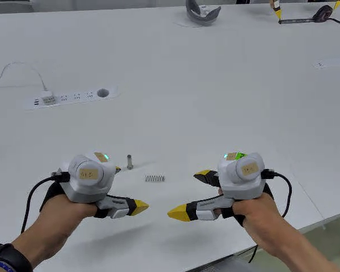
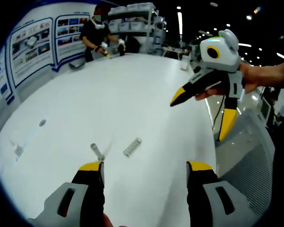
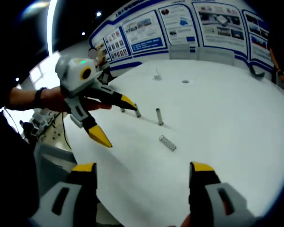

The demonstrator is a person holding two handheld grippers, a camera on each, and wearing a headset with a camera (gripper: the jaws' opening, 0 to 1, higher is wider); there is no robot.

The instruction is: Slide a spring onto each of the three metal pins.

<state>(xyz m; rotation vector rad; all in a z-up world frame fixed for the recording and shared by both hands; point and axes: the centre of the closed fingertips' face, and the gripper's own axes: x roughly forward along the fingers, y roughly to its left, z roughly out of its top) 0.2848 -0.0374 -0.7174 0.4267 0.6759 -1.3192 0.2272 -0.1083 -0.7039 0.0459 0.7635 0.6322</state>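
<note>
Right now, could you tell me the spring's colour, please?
The spring is silvery grey; head view shows it best.

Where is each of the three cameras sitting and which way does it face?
Head view: on the person's head, looking forward and down at the table; the left hand holds the left claw, the right hand the right claw.
Left gripper view: on the left claw, looking along its open jaws at the right claw and right hand.
Right gripper view: on the right claw, facing the left claw and left hand.
Shared: all three see the spring lying near an upright pin.
</note>
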